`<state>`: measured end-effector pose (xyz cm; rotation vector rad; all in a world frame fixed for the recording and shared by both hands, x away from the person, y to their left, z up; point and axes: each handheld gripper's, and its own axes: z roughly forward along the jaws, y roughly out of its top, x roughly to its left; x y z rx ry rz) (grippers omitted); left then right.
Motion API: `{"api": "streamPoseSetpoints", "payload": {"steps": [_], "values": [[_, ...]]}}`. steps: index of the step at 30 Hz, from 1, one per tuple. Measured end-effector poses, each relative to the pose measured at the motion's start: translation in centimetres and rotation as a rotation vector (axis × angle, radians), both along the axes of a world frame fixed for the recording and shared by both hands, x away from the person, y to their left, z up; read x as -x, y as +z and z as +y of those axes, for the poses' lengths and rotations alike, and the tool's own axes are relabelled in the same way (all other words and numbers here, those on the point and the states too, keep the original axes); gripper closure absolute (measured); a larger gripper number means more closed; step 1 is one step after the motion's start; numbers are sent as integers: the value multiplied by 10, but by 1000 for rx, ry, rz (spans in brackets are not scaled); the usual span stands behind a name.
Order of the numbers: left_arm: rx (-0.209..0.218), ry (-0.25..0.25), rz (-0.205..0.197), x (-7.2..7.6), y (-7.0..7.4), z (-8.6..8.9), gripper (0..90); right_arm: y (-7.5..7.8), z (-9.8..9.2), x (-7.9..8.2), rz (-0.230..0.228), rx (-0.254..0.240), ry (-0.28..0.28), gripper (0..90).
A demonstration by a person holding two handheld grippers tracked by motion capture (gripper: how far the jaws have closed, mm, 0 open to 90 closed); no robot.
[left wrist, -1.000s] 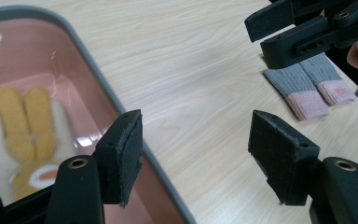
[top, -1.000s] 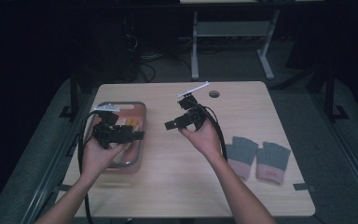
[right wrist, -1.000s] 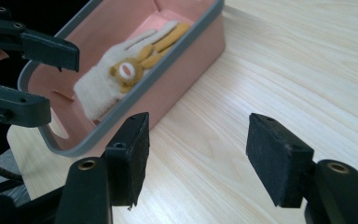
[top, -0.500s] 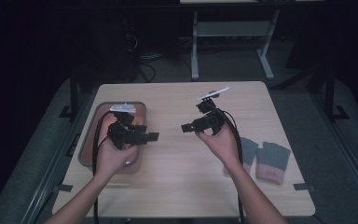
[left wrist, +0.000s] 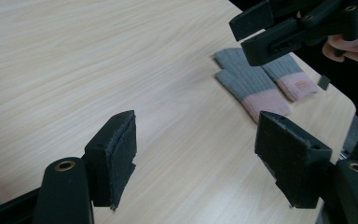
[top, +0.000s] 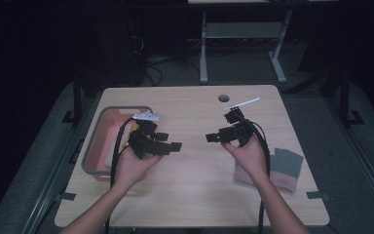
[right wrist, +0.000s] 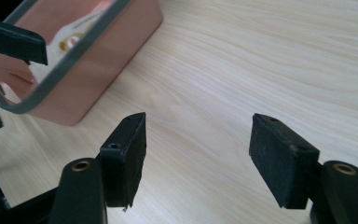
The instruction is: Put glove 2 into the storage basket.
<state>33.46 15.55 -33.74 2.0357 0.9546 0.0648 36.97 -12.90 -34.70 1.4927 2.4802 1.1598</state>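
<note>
Two grey knitted gloves with pink cuffs [top: 286, 168] lie side by side near the table's right edge, partly under my right hand; the left gripper view shows the gloves [left wrist: 261, 84] ahead. My left gripper [top: 174, 145] hovers over the table's middle left, pointing right. Its jaws have just been opening and stand open [left wrist: 198, 140] with only bare wood between them. My right gripper [top: 211, 138] faces it, pointing left, also open [right wrist: 200, 140] and holding nothing. The two sets of tips are a short gap apart.
A pink bin with a grey rim [top: 97, 146] stands at the table's left, behind my left hand; the right gripper view shows the bin [right wrist: 98, 70] with something pale inside. A round cable hole [top: 223, 98] sits at the table's far edge. Dark floor surrounds the table.
Both hands have shifted to the right across the table. The left gripper has come off the bin toward the middle and its jaws stand wider. The right hand now covers part of the gloves.
</note>
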Motion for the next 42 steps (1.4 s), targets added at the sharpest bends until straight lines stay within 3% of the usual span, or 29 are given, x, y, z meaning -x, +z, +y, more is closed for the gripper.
{"api": "streamPoseSetpoints", "payload": {"steps": [11,19,30,42], "values": [[28,-44,2,4,-7,-23,286,-10,-33,9,16,-14,-51,347],[44,-64,4,8,-13,-38,284,-20,-59,17,33,20,-86,340],[66,-97,14,14,-24,-55,284,-34,-89,30,47,30,-128,333],[66,-121,11,18,-32,-70,284,-50,-116,44,58,66,-165,335]]}}
